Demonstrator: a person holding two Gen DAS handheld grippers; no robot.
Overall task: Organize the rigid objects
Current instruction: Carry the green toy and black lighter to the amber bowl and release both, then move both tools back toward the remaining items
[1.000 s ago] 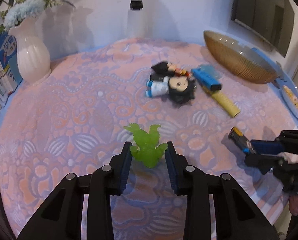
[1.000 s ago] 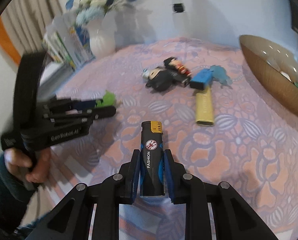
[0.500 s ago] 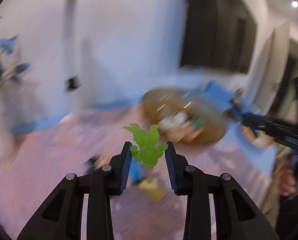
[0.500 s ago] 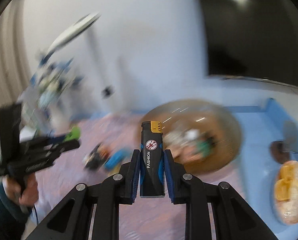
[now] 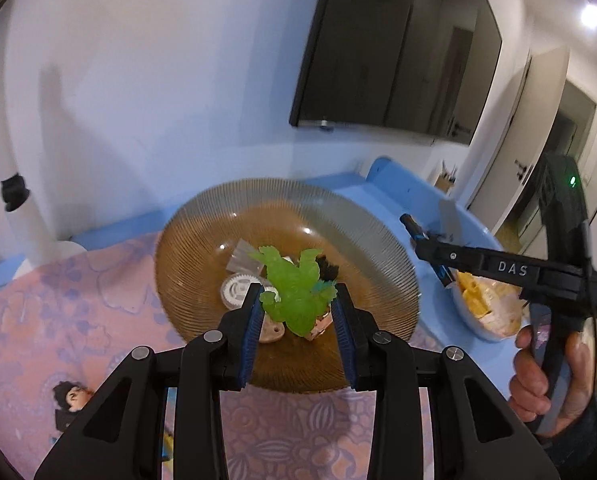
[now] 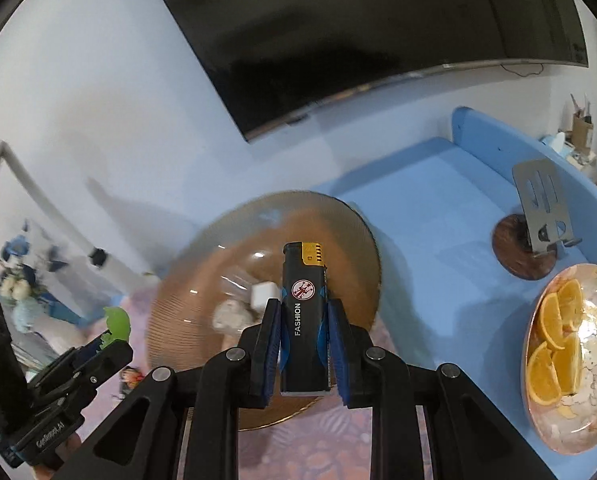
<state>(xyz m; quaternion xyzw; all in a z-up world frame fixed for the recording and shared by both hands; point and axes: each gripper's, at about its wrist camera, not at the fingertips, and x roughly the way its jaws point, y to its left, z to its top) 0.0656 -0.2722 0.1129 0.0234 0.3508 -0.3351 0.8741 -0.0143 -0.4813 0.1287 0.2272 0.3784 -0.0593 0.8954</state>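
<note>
My left gripper (image 5: pixel 297 304) is shut on a translucent green toy figure (image 5: pixel 294 286) and holds it in the air over the ribbed amber glass bowl (image 5: pixel 202 232). The bowl holds a white gear (image 5: pixel 236 288) and several other small items. My right gripper (image 6: pixel 303 322) is shut on a black lighter (image 6: pixel 303 308) with a gold top and holds it upright above the same bowl (image 6: pixel 186 280). The right gripper also shows in the left wrist view (image 5: pixel 414 232) at the bowl's right rim; the left gripper shows in the right wrist view (image 6: pixel 110 338) with the green figure (image 6: pixel 117 322).
A plate of orange slices (image 6: pixel 570 364) sits right of the bowl on the blue table. A metal stand on a wooden coaster (image 6: pixel 536 236) is behind it. A doll figure (image 5: pixel 72 394) lies on the patterned cloth at lower left. A vase of flowers (image 6: pixel 18 292) stands far left.
Both grippers have lifted off the cloth with their objects and swung right; they now hover over the amber bowl.
</note>
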